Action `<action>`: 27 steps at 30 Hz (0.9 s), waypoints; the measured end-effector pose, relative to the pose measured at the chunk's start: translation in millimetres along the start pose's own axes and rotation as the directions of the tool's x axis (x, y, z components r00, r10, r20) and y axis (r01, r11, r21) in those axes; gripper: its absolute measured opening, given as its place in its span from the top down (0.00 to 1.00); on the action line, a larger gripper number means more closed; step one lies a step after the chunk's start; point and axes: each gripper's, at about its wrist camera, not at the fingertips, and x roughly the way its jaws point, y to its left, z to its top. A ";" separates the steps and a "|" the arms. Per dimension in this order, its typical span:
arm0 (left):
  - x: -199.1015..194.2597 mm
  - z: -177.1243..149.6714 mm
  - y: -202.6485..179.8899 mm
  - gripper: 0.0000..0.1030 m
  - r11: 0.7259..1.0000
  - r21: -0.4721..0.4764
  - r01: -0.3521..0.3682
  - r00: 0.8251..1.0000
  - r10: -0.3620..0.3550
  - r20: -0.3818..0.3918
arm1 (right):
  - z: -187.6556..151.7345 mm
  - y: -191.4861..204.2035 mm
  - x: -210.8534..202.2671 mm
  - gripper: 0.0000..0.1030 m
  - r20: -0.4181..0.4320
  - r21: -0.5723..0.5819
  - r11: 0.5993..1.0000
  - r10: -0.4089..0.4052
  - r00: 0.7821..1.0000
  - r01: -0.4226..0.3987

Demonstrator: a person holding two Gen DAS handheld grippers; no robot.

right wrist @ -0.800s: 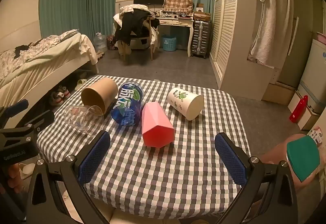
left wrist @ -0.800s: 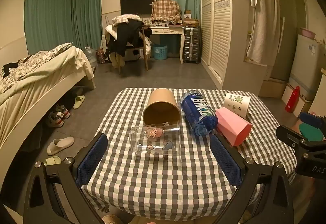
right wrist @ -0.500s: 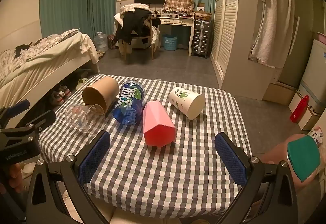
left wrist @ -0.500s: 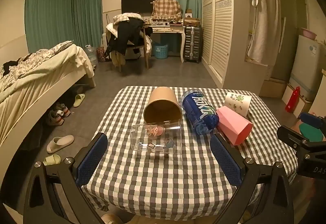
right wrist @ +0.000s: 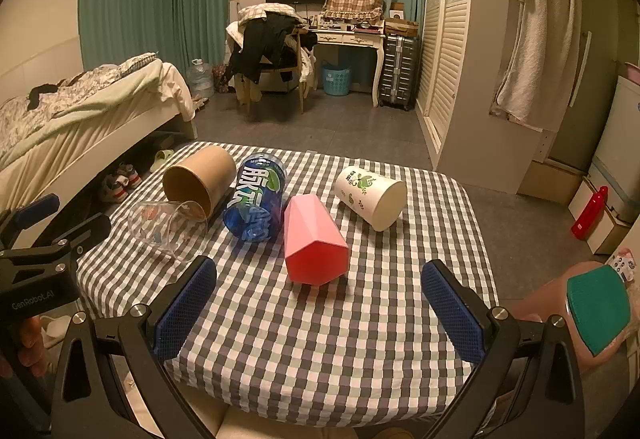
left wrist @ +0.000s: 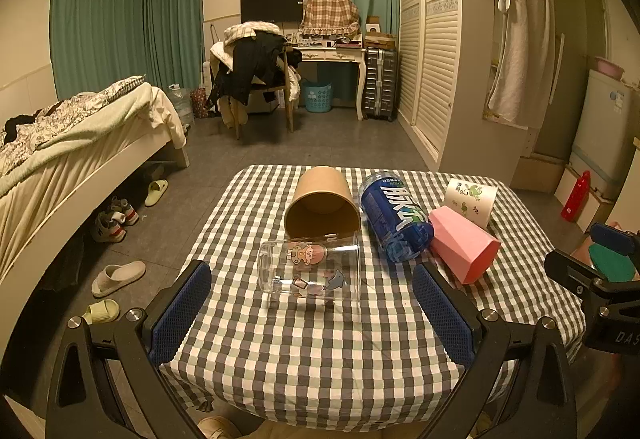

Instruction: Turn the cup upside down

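Cups lie on their sides across the checked table (left wrist: 320, 359), none yet turned. Taking the pink cup (right wrist: 314, 245) as landmark: the blue cup (right wrist: 256, 197) lies just to its left, touching or nearly so; the brown cup (right wrist: 200, 179) is beyond that, and the clear cup (right wrist: 168, 225) sits at the brown cup's mouth, farthest left. The white cup (right wrist: 370, 195) lies to the pink cup's right and a little farther back, apart from it.

The left gripper (left wrist: 312, 303) hangs wide open, short of the clear cup (left wrist: 310, 267), which lies crosswise between its fingers' line. The right gripper (right wrist: 318, 305) is likewise wide open and empty, just short of the pink cup.

Which cup is meant is not told; the clear one faces the left gripper most squarely. It looks like thin plastic: light, smooth, easily dented, and apt to roll or skid on the cloth. I would take it across the middle of its wall with a gentle squeeze, not at the springy rim, then rotate it mouth down. The pink cup looks stiffer, and its flat facets should give the pads a surer seat.
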 end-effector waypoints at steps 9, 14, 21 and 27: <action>3.1 -1.7 0.7 0.00 1.000 -0.001 0.001 1.000 -0.001 -0.005 | 2.7 0.5 -2.3 0.00 -0.003 -0.001 1.000 0.001 1.000 -0.001; 9.3 -6.1 -1.0 0.00 1.000 0.006 -0.002 1.000 0.003 -0.020 | 1.9 0.0 7.4 0.00 -0.018 -0.005 1.000 0.007 1.000 -0.007; 13.8 -3.1 -3.7 0.00 1.000 0.008 -0.010 1.000 0.010 -0.029 | 2.9 -3.6 14.3 0.00 -0.038 0.005 1.000 0.016 0.999 -0.016; 14.9 -2.8 -6.0 0.00 1.000 0.015 -0.004 0.999 0.004 -0.036 | 3.4 -5.4 12.9 0.00 -0.035 0.007 1.000 0.011 0.999 -0.011</action>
